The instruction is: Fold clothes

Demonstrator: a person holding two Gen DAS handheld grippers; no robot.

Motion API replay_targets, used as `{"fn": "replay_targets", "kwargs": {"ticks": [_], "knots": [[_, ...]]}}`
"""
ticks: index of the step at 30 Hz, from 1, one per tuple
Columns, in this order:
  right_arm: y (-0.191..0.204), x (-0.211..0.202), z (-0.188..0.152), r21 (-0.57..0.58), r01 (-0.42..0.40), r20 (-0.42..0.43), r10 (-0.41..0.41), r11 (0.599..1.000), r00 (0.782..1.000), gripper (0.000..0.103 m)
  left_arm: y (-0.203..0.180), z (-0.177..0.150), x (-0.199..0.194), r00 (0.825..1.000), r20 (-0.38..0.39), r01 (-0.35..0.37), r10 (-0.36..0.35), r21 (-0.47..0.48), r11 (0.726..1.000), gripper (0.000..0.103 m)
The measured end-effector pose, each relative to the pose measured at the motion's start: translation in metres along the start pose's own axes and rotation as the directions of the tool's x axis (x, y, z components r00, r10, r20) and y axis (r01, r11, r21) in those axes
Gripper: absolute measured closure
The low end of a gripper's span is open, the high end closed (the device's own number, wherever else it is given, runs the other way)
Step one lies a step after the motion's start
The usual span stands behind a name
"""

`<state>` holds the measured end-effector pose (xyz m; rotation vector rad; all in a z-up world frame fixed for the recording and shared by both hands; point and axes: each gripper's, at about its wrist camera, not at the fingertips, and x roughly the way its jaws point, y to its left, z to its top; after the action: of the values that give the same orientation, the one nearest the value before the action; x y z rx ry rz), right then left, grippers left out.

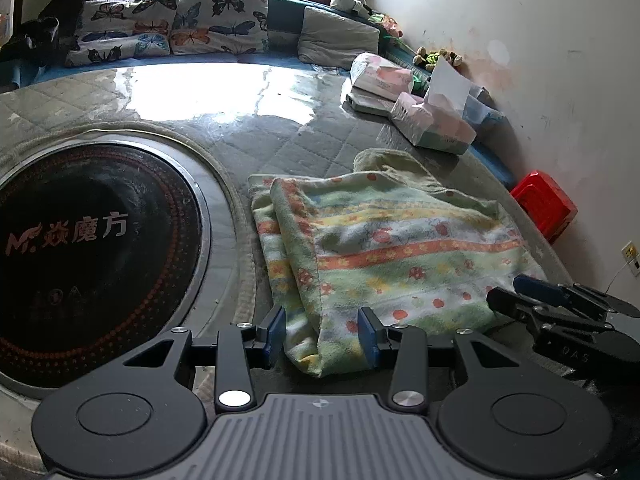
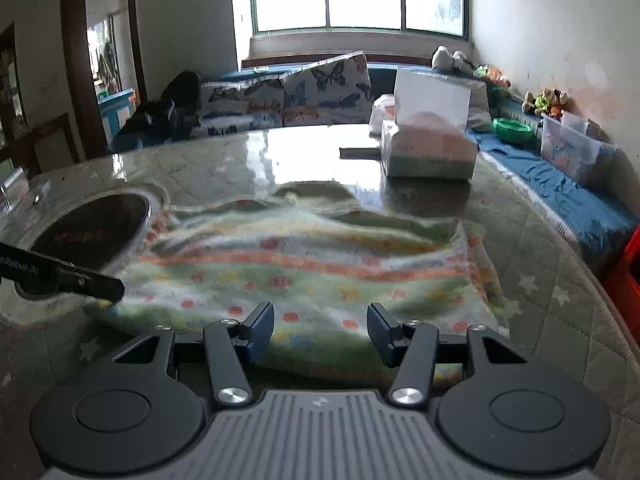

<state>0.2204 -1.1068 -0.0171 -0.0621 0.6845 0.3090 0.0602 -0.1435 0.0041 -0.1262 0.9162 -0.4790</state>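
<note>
Broadly, a quilted worktop (image 1: 312,136) with a round black cooktop (image 1: 96,248) set into it is carrying a folded floral towel (image 1: 384,248), lying just right of the cooktop. Both the left gripper (image 1: 322,334) and the right gripper (image 2: 320,330) are standing partly open, straddling the towel's near edge without pinching it.

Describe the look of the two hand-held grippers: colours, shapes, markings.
Both match. The left hand-held gripper and right hand-held gripper each have black linkage arms with silver pivot bolts, two round black side discs, a ribbed grey centre plate bearing a small emblem, and blue pads on the fingertips. No cables, hands or sleeves show.
</note>
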Motion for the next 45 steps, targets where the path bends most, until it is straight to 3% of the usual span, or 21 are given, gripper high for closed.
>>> {"fn": "replay_targets", "kwargs": {"ticks": [7,12,21,33,37,45], "knots": [[0.002,-0.008,0.001,-0.016,0.005,0.015,-0.005,1.0,1.0,0.05,0.0,-0.003,-0.006,1.0,0.01,0.004,-0.004,0.01,1.0,0.057],[0.013,-0.005,0.006,-0.028,-0.024,0.024,0.024,0.999,0.999,0.035,-0.001,-0.006,-0.01,1.0,0.012,-0.008,0.007,0.024,1.0,0.055],[0.048,0.008,0.009,-0.077,-0.088,0.022,0.09,0.993,0.996,0.023,0.005,-0.011,-0.019,1.0,0.019,-0.023,0.022,0.025,0.999,0.051],[0.084,0.015,0.003,-0.183,-0.116,-0.012,0.116,0.976,0.993,0.018,0.025,-0.02,-0.037,0.998,0.039,-0.045,0.045,-0.019,0.999,0.045],[0.087,0.01,0.001,-0.184,-0.121,-0.009,0.121,0.976,0.993,0.017,0.031,-0.024,-0.042,0.998,0.043,-0.049,0.05,-0.03,0.998,0.036],[0.077,0.002,-0.001,-0.099,-0.103,-0.004,0.103,0.99,0.995,0.003,0.031,-0.033,-0.049,0.998,0.051,-0.047,0.048,-0.021,0.999,0.02]]}}
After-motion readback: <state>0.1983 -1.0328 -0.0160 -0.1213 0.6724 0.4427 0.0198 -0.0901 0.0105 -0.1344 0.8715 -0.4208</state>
